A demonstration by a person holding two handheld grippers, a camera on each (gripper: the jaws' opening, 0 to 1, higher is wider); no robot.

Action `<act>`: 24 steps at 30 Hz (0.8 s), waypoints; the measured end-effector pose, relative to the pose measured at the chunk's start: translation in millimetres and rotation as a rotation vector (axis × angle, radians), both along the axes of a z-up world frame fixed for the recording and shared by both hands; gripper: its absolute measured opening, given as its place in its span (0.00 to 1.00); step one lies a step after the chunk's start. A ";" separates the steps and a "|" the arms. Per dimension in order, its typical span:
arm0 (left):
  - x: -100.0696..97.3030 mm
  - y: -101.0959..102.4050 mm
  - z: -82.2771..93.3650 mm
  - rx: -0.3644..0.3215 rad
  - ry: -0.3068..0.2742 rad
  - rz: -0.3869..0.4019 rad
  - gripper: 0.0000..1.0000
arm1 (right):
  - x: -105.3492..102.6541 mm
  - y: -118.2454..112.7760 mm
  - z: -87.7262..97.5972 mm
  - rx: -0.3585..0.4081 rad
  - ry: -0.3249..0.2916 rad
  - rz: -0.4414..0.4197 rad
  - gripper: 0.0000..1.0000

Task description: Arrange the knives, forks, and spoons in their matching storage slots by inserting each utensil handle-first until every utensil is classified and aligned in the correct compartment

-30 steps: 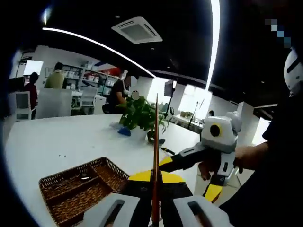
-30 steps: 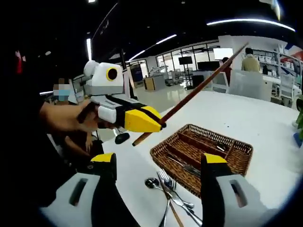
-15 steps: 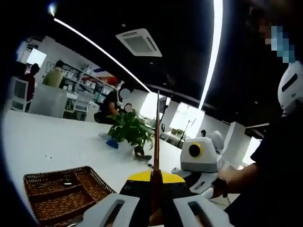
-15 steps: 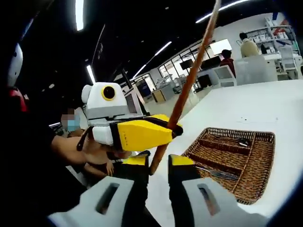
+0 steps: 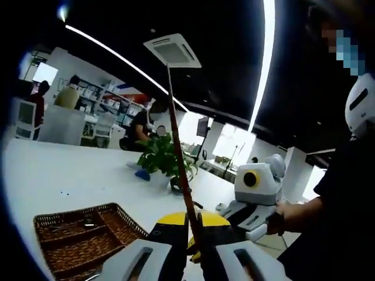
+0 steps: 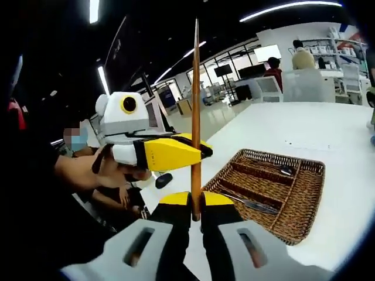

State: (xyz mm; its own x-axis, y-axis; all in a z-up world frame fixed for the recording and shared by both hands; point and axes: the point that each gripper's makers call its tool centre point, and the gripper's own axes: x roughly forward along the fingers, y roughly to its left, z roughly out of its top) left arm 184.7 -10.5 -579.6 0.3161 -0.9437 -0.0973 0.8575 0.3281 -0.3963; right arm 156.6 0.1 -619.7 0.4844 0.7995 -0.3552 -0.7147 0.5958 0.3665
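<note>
A long thin brown stick (image 6: 195,105) stands upright in the right gripper view, with my right gripper (image 6: 196,202) shut on its lower end. My left gripper (image 6: 202,149) reaches in from the left, its yellow jaw tips against the stick's middle. In the left gripper view the stick (image 5: 179,152) leans left between my left gripper's (image 5: 190,231) jaws, which stand slightly apart around it. The right gripper's white body (image 5: 255,184) sits at the right. A divided wicker basket (image 6: 293,216) lies on the white table, holding a knife (image 6: 252,205) and a spoon (image 6: 284,171).
The wicker basket (image 5: 70,234) rests low left on the white table (image 5: 64,181). A potted green plant (image 5: 161,158) stands behind it. A hand (image 6: 88,172) holds the left gripper. Desks, shelves and people fill the far room.
The right gripper has closed fully on the stick's lower end, and the stick now stands straight in its view. In the left gripper view it has tipped from upright to leaning left.
</note>
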 end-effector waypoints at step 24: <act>3.6 28.2 -2.5 0.234 -0.183 0.034 0.35 | 13.4 -43.3 14.4 -0.121 -0.013 -0.139 0.03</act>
State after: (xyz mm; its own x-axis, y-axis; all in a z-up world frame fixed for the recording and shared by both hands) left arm 188.4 17.6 -582.1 0.3791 -0.8911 -0.2494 0.8948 0.4216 -0.1465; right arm 170.0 -43.1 -605.3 0.5921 0.6765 -0.4379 -0.6266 0.7282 0.2777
